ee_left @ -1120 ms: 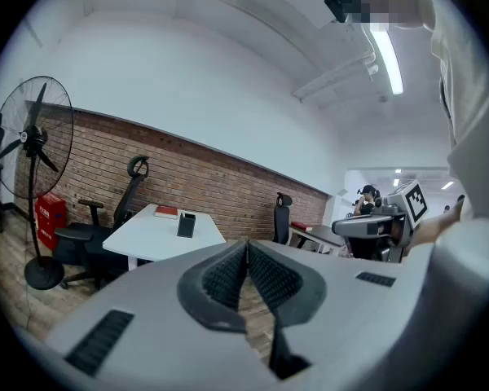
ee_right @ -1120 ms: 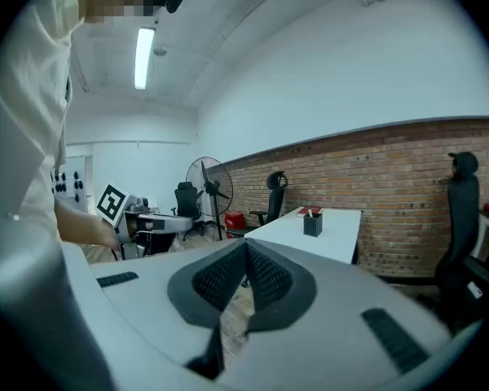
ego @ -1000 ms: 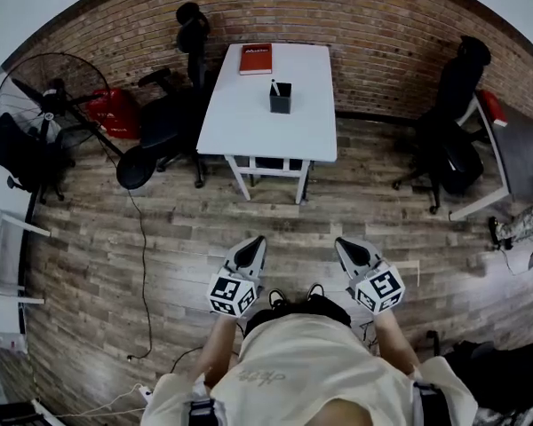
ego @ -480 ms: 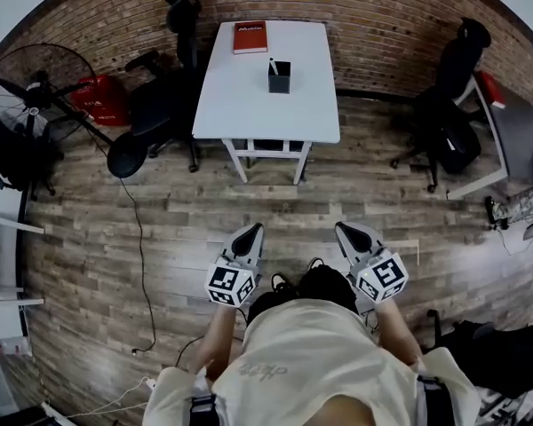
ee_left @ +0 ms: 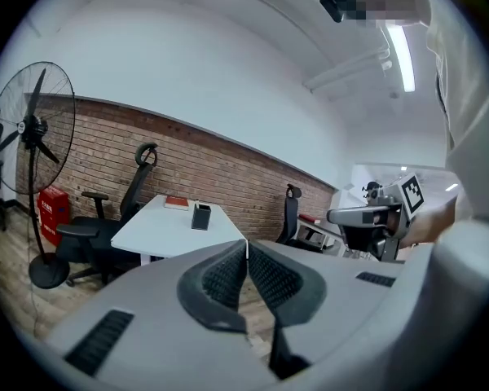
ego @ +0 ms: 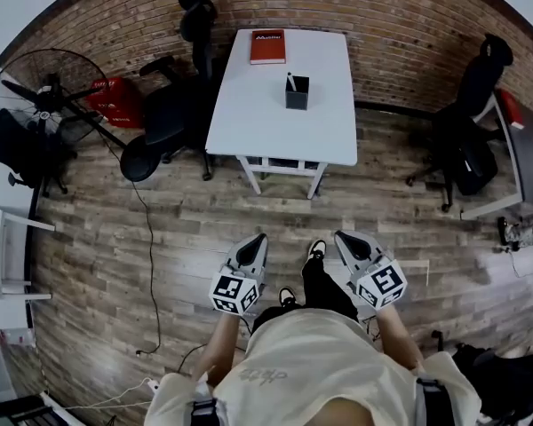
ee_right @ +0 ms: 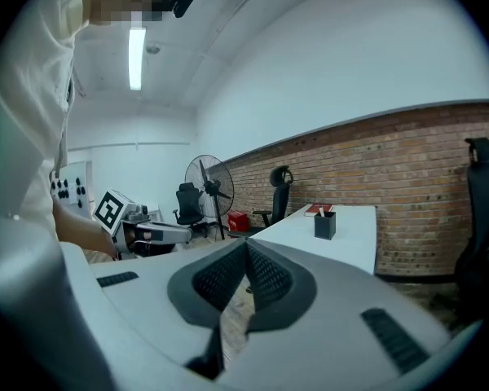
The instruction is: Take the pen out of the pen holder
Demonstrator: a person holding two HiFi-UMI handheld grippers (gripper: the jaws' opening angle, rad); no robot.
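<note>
Brick-walled room; black pen holder [ego: 297, 94] on white table [ego: 249, 114], pen [ego: 290, 81] upright inside. Pen judged light, stiff, slim; exposed top to be pinched. Left gripper [ego: 258, 237] and right gripper [ego: 340, 236] closed, empty, well apart from table

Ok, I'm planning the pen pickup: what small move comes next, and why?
Probably step closer to the white table: the pen holder with the pen stands well beyond reach, and the left gripper and right gripper are both shut and empty.

Cream shirt [ego: 306, 366], grey left tool [ego: 256, 240] and right tool [ego: 343, 238]
</note>
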